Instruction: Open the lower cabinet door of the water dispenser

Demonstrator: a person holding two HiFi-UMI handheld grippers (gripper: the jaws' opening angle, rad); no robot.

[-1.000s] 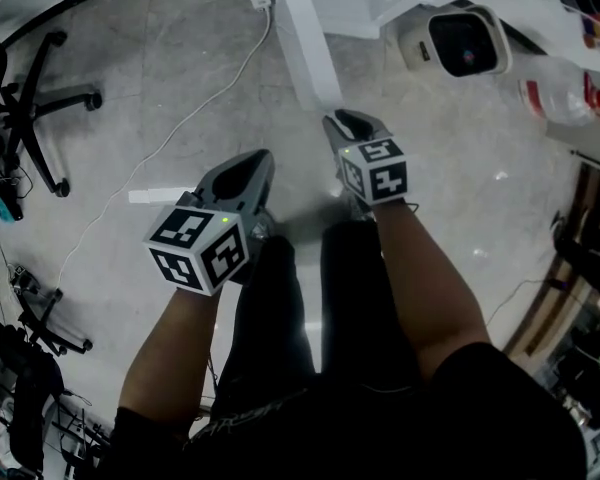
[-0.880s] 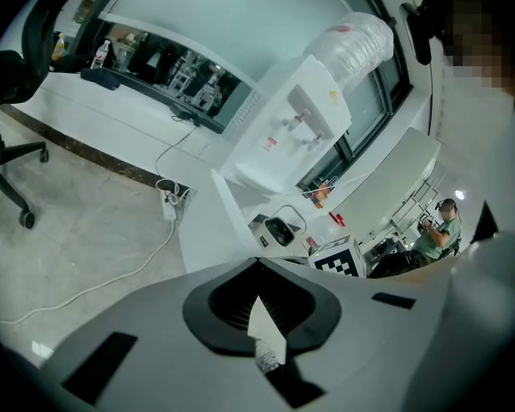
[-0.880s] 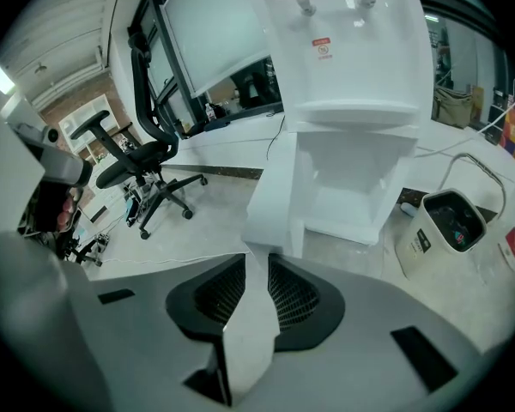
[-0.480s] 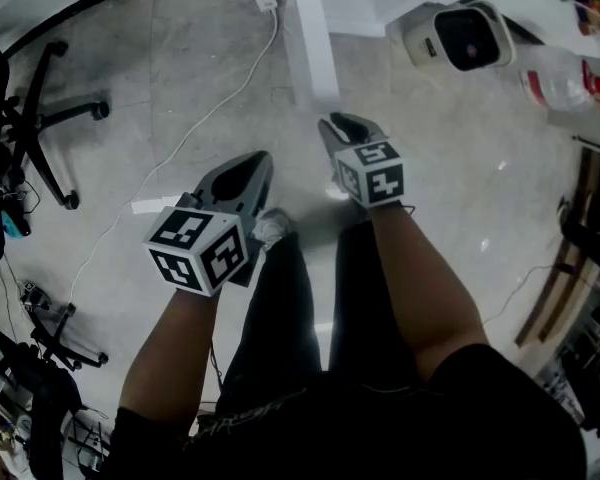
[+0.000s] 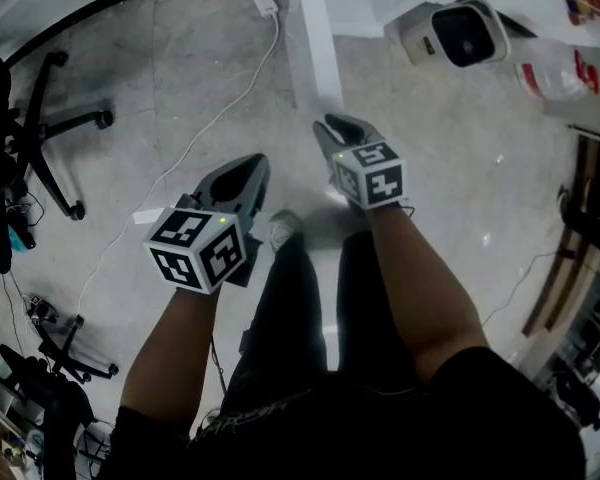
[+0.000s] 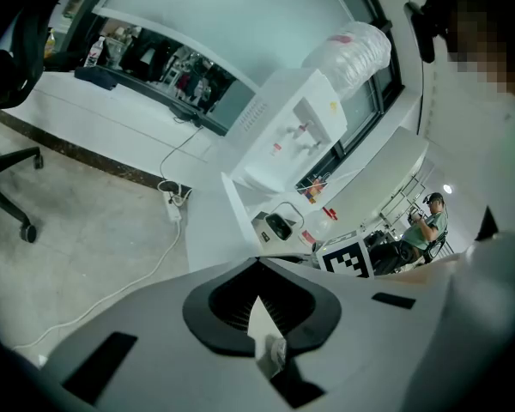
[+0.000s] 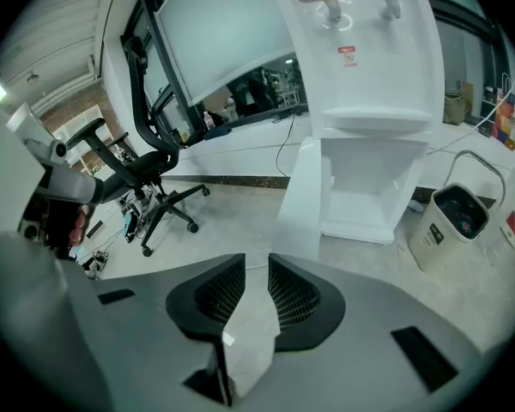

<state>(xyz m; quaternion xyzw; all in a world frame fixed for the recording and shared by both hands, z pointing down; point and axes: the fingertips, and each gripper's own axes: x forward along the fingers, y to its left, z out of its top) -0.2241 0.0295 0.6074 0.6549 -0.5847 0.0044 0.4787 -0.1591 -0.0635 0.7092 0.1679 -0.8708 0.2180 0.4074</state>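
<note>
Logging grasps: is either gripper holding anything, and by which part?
Nothing is held. The right gripper stands slightly open and empty; the left gripper is shut with nothing between its jaws.

The place is recognised as an office or lab workroom. Black swivel chairs (image 7: 159, 183) are seen on a grey polished floor (image 5: 170, 58), and a long white surface (image 6: 60, 101) is set under large windows. A bottled water dispenser (image 7: 373, 75), a waste bin (image 7: 453, 221) and a power strip (image 6: 173, 210) with its cable are also seen.

head view: steeply down onto floor (image 5: 180, 88) | gripper views: low, forward, sharing water dispenser (image 7: 373, 101)
</note>
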